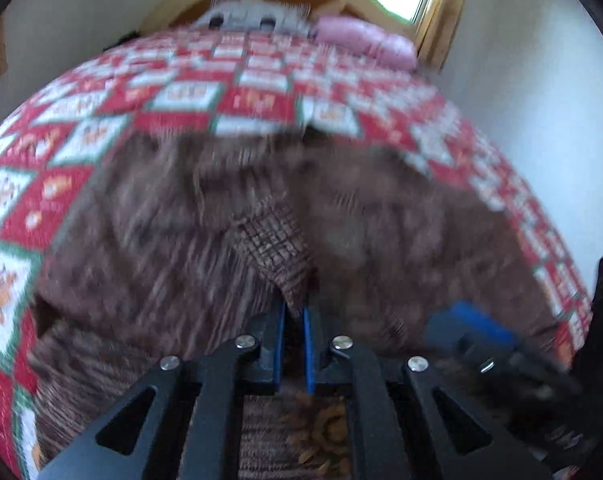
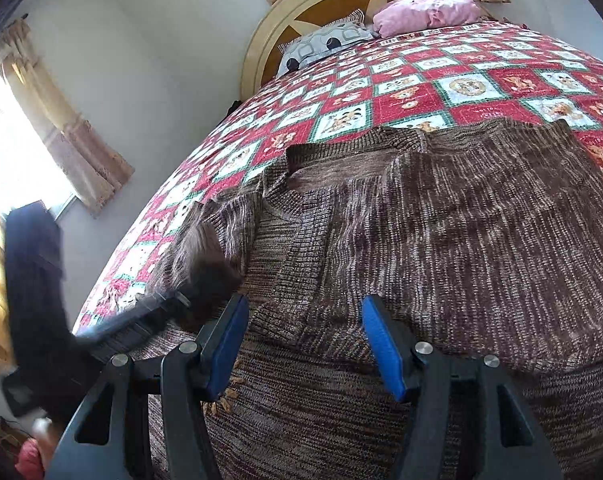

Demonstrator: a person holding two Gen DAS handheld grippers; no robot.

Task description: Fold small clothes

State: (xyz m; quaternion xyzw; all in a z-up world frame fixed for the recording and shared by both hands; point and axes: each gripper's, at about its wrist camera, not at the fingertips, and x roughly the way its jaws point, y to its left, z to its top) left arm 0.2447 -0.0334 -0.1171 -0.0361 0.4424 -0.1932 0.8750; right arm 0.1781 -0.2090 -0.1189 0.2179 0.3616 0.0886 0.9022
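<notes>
You are mid-fold on the brown knit sweater [image 2: 441, 232], which lies spread over the red-and-white patchwork bedspread [image 2: 401, 96] and fills the lower half of the right wrist view. Your left gripper [image 1: 295, 308] is clamped on a ribbed edge [image 1: 275, 248] of the knit, which stands up from the jaws toward 12 o'clock; the rest of that view is smeared with blur. In the right wrist view the same gripper shows at 8 o'clock with a bunch of knit at its tip. Your right gripper [image 2: 305, 344] hangs just above the body of the sweater with its jaws wide apart and nothing pinched between them.

As I judge it, the sleeve fold is in hand. Next, carry the held edge across the body, lay it flat, then let go. Keep your right jaws clear, or press the body down so it does not drag.
</notes>
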